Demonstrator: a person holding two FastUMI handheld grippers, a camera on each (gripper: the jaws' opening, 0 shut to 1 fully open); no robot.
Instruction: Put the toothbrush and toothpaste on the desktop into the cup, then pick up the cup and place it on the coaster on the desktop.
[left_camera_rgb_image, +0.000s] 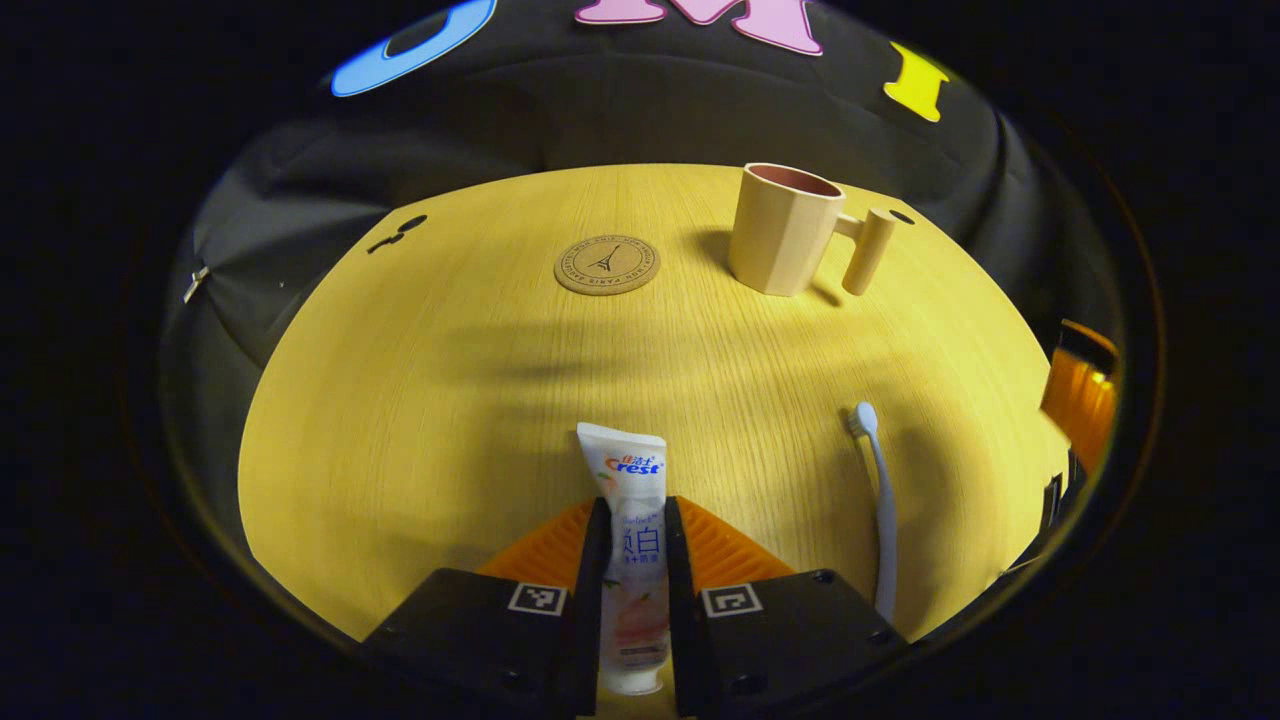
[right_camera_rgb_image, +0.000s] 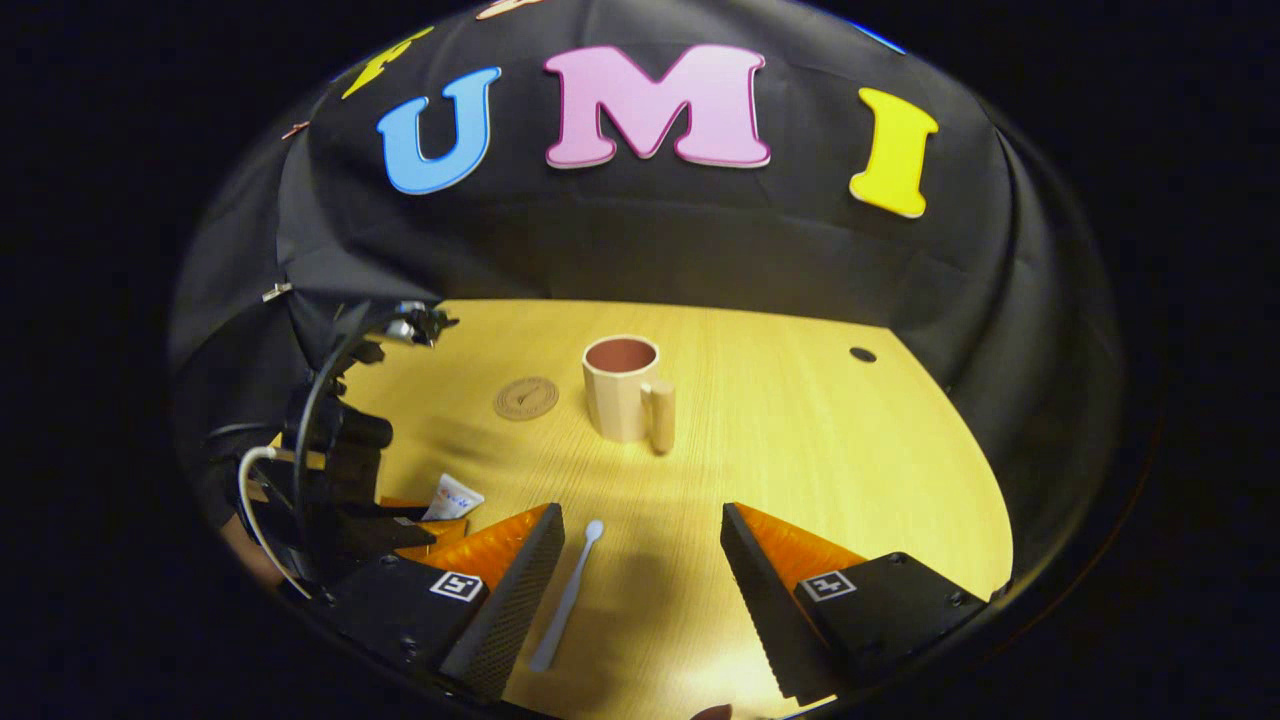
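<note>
**Left jaws pinch the toothpaste; right jaws spread over the toothbrush**

The left gripper (left_camera_rgb_image: 636, 560) has its jaws pressed on both sides of the toothpaste (left_camera_rgb_image: 632, 540), which lies near the desk's (left_camera_rgb_image: 420, 400) front edge, likely the grasp before lifting it. The right gripper (right_camera_rgb_image: 640, 570) hovers with jaws spread wide; the toothbrush (right_camera_rgb_image: 568, 598) lies on the desk just inside its left jaw. The cup (right_camera_rgb_image: 622, 388) stands upright and empty toward the back edge, the coaster (right_camera_rgb_image: 526, 397) bare just beside it.

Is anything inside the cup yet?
The cup stands upright; its visible inner wall looks bare, but its bottom is hidden. The toothpaste sits clamped in the left claw, and the toothbrush lies on the desktop.
</note>
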